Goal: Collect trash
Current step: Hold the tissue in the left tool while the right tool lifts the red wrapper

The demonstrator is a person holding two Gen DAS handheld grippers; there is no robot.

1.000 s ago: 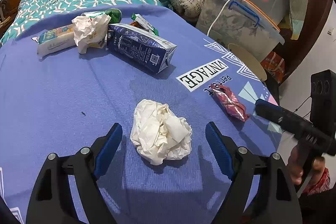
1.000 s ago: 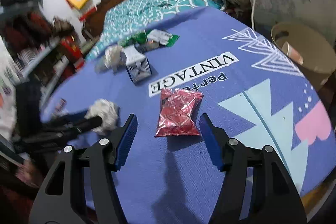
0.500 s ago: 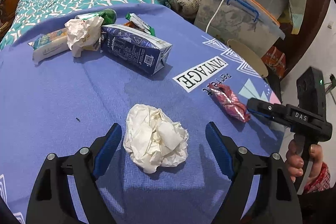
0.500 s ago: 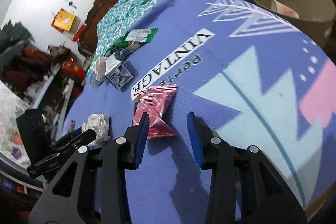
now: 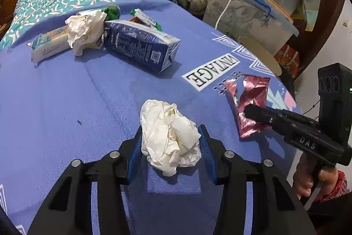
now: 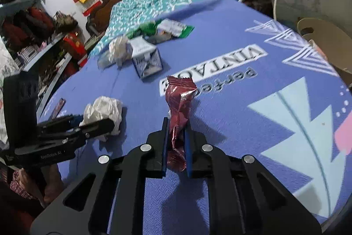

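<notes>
While pinching, hand-held gripper (image 6: 176,136) (wrapper (image 6: 179,102) squeezed).

white tissue (image 5: 170,138), red wrapper (image 6: 179,102), blue carton (image 5: 140,45)

A table (image 5: 66,102) under a blue printed cloth carries the litter. A crumpled tissue (image 5: 169,136) sits near its front edge, a red wrapper (image 5: 253,100) at three o'clock from it. Towards twelve lie a blue carton (image 5: 140,47), another tissue wad (image 5: 84,30), a pale packet (image 5: 48,47) and green wrappers (image 5: 145,18).
</notes>
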